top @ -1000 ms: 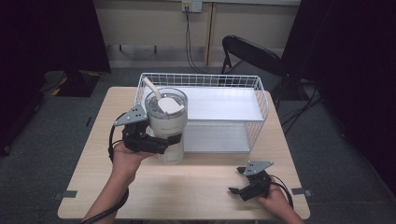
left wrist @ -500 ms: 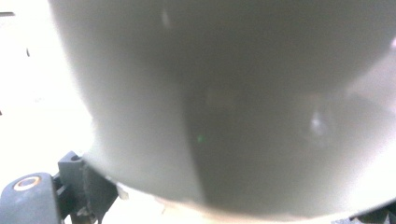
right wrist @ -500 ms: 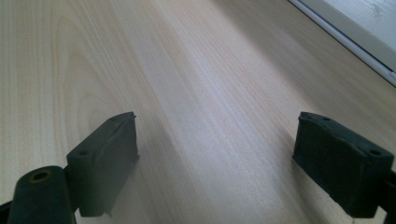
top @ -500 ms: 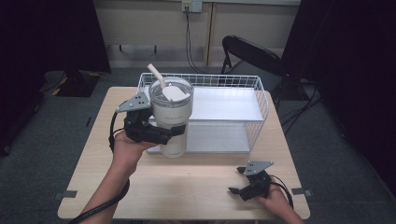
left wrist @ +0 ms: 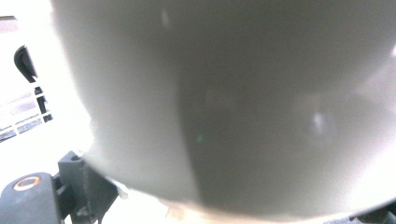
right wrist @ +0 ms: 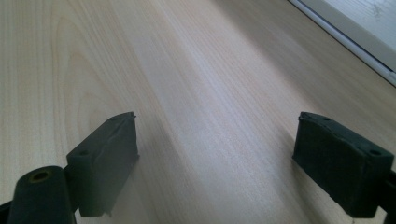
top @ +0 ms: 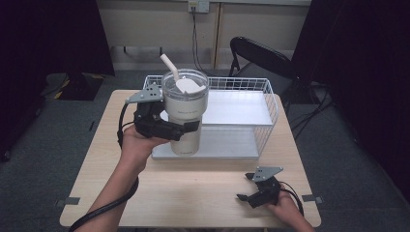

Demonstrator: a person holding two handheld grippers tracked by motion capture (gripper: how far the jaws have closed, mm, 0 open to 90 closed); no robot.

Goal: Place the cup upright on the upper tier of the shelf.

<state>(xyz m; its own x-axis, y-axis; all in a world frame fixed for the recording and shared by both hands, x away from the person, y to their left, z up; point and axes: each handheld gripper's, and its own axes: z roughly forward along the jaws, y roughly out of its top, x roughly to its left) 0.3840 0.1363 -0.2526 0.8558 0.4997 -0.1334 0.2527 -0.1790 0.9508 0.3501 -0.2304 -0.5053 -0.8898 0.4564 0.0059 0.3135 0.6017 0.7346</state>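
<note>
Over the counter [top: 193, 193], I am gripping the tumbler [top: 186, 116] in my left hand-held gripper [top: 167, 126], holding it upright at the basket's [top: 270, 104] front edge, while my right hand-held gripper [right wrist: 229, 163] is resting spread on the wood.

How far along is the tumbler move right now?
Done: the left tongs have gripped the tumbler and raised it clear of the table. In hand: it hangs upright, straw in its lid, over the near left edge of the wire basket. Left: probably setting it down inside and letting go. The right tongs rest open on the table.
</note>
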